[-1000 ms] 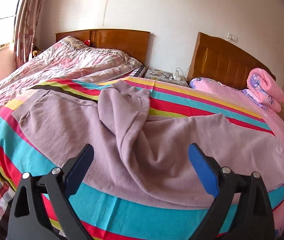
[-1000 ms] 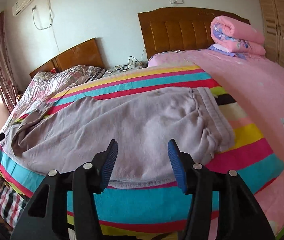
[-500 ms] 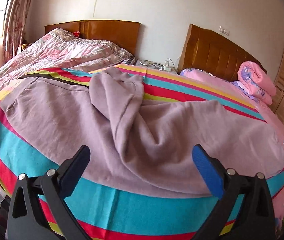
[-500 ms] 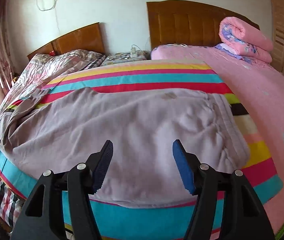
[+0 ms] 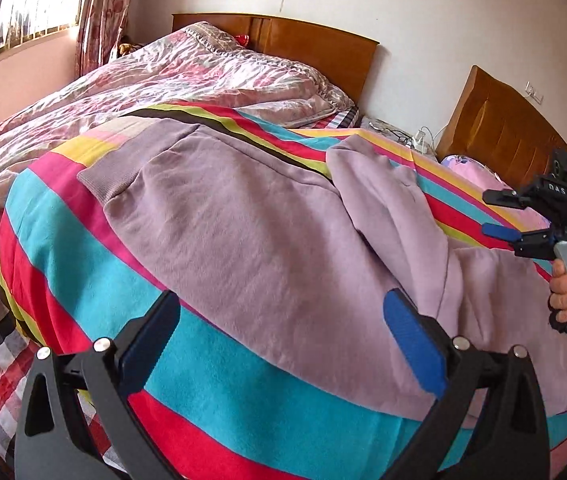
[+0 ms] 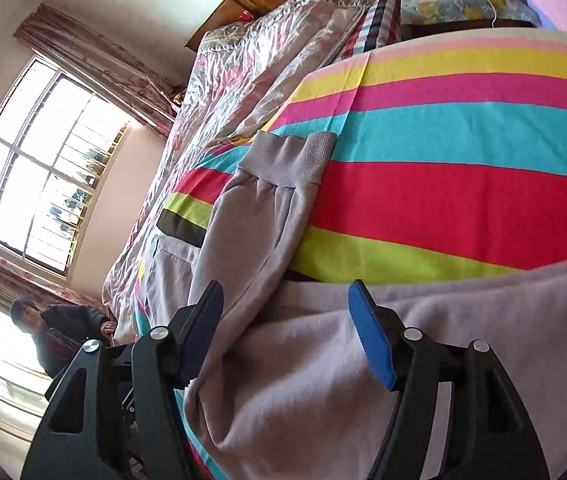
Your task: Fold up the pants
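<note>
Hovering spread wide and grasping nothing, left tool (image 5: pixel 281 330) just above the near edge of the mauve pants (image 5: pixel 251 240), laid across the striped blanket (image 5: pixel 59 216) on the bed. Ahead and left of its fingers, one ribbed cuff (image 5: pixel 109 178) lying flat; ahead and right, the other leg (image 5: pixel 383 184) folded back over the cloth. Far right in this view only, right tool (image 5: pixel 501 214) held in a hand (image 5: pixel 563 284), released, above the pants. Beyond, a pink quilt (image 5: pixel 187 76) and two wooden headboards (image 5: pixel 323 52).

Tilted hard sideways in the right wrist view, right tool (image 6: pixel 283 334) likewise spread and gripping nothing, pants (image 6: pixel 323 380) directly under its fingers, cuff (image 6: pixel 287 158) straight ahead. Shown here alone: a window (image 6: pixel 43 160) and a person (image 6: pixel 59 332) far left, face too dim to make out. Waistband of the pants cut off in both views.
</note>
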